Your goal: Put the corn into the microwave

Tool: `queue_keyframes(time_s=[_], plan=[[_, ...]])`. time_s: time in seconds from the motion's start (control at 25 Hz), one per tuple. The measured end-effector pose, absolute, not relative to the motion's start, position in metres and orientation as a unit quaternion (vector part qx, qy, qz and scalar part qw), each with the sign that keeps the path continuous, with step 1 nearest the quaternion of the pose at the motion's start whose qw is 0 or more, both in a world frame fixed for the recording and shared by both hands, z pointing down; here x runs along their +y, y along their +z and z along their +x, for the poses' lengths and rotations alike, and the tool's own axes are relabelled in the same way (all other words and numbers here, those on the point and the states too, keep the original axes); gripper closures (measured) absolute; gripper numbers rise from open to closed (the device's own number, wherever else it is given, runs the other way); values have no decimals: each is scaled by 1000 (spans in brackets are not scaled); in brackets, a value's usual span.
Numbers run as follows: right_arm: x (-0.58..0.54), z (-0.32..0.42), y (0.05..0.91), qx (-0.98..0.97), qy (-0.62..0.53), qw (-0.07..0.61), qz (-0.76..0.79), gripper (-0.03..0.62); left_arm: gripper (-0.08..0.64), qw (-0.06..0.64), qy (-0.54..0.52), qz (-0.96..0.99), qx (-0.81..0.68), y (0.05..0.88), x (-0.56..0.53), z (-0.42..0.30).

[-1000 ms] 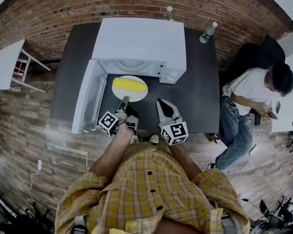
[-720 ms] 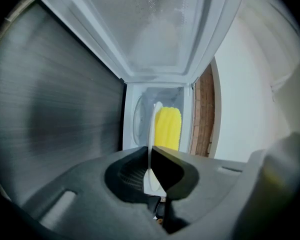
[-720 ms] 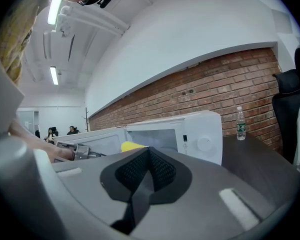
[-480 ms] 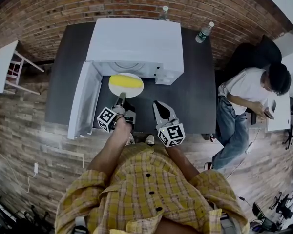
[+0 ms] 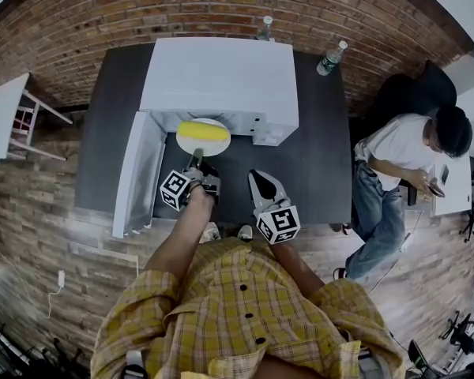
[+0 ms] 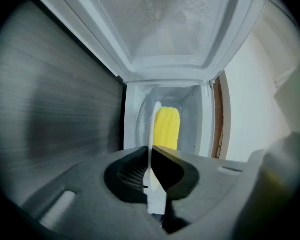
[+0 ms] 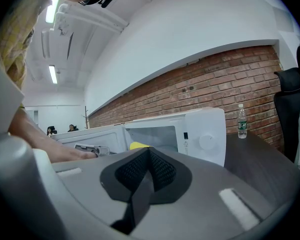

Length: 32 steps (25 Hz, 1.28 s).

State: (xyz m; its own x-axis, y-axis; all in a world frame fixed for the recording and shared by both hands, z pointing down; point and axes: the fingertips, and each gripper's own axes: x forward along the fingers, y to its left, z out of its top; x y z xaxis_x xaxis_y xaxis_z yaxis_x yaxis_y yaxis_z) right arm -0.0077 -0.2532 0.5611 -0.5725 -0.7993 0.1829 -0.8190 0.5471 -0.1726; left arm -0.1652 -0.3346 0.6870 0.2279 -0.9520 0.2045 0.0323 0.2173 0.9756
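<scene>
A yellow corn cob (image 5: 204,131) lies on a white plate (image 5: 191,144) at the mouth of the white microwave (image 5: 217,73). The plate's far part sits under the microwave's front edge. Its door (image 5: 136,172) hangs open to the left. My left gripper (image 5: 196,162) is shut on the plate's near rim. In the left gripper view the plate (image 6: 153,129) runs edge-on between the jaws of the left gripper (image 6: 151,151), with the corn (image 6: 167,129) in front of the cavity. My right gripper (image 5: 257,177) hovers over the table to the right, shut and holding nothing; the right gripper (image 7: 147,151) faces the microwave (image 7: 200,134).
The microwave stands on a dark table (image 5: 324,156). Two water bottles (image 5: 332,56) (image 5: 264,28) stand at the back by the brick wall. A person (image 5: 403,156) sits to the right of the table. A small white table (image 5: 4,113) is at the far left.
My left gripper has carried the plate with the corn away from me to the microwave's opening. The right gripper has stayed where it was.
</scene>
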Motion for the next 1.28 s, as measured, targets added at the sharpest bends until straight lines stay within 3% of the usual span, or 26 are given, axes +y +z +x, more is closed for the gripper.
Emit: queue_keyframes(time_s=[1.28], plan=[[-278,-2,575,-870,136,53,471,592,531,633,-370,457,-504,723,-411,-167]])
